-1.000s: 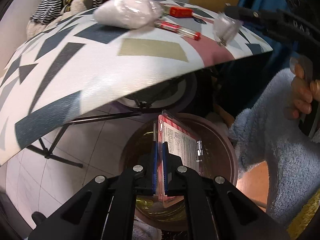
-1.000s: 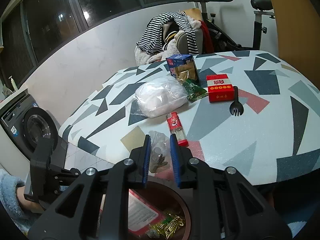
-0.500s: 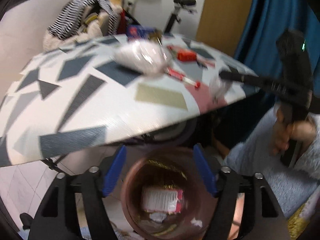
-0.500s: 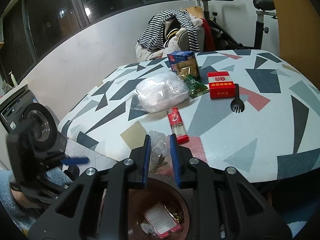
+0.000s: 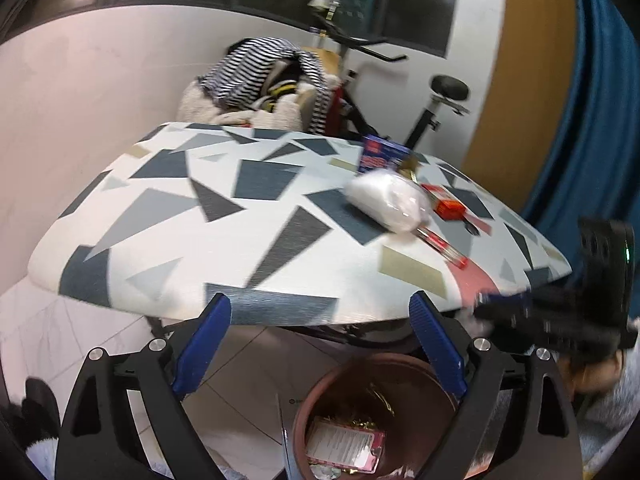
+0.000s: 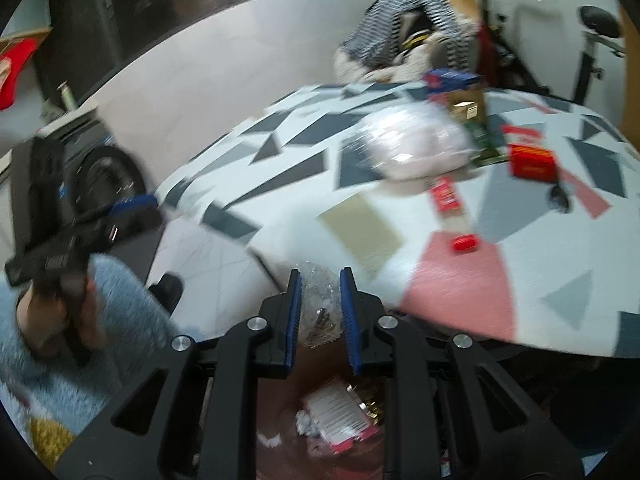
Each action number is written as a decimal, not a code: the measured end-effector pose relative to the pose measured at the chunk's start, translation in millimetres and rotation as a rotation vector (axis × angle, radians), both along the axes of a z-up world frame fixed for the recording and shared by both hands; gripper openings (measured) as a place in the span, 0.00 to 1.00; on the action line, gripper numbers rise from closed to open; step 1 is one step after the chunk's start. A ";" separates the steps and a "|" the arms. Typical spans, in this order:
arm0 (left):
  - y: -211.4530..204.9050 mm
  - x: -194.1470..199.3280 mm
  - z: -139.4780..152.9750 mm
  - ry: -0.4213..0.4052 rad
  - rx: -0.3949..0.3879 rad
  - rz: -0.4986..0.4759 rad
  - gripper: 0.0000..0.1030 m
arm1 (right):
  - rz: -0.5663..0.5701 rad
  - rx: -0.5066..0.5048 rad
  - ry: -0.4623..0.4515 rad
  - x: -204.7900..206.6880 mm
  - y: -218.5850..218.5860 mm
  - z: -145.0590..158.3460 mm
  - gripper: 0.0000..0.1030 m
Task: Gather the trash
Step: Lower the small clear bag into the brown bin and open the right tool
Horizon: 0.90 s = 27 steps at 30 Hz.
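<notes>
Right fingers pinch clear wrapper above bin.

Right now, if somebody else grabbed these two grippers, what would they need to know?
Left gripper: empty, jaws opening.
Right gripper: shut on a clear wrapper, above the bin.
Done: a pink packet and gold wrappers lie in the bin.
Left: drop the clear wrapper; on the table wait a white bag, red box, blue box, red tube and fork.
</notes>
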<state>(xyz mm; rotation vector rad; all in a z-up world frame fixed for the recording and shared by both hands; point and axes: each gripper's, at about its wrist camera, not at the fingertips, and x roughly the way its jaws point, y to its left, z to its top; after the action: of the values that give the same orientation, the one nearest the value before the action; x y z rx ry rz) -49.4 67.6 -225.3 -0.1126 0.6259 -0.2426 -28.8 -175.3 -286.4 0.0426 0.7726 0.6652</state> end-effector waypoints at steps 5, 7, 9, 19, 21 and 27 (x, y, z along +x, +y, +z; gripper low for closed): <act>15.9 -1.1 -1.8 0.010 -0.029 0.050 0.86 | 0.119 -0.046 0.079 -2.8 28.5 -17.9 0.22; 18.5 0.5 -3.1 0.016 -0.033 0.062 0.86 | 0.151 -0.070 0.107 -3.0 37.3 -25.2 0.22; 20.4 1.9 -4.6 0.022 -0.040 0.069 0.87 | 0.184 -0.119 0.154 -2.8 49.1 -38.8 0.22; 14.8 3.5 -5.2 0.016 -0.022 0.053 0.87 | 0.141 -0.320 0.340 2.8 63.6 -98.8 0.22; 14.0 3.6 -5.7 0.017 -0.018 0.051 0.87 | 0.125 -0.340 0.350 3.7 61.2 -103.1 0.22; 13.4 3.5 -6.1 0.020 -0.013 0.053 0.87 | 0.078 -0.356 0.345 4.8 54.4 -104.5 0.33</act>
<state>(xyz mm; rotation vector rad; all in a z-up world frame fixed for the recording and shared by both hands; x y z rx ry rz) -45.9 80.9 -231.3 -0.1443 0.6404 -0.1941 -24.0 -120.8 -390.9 -0.2031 1.2215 0.5925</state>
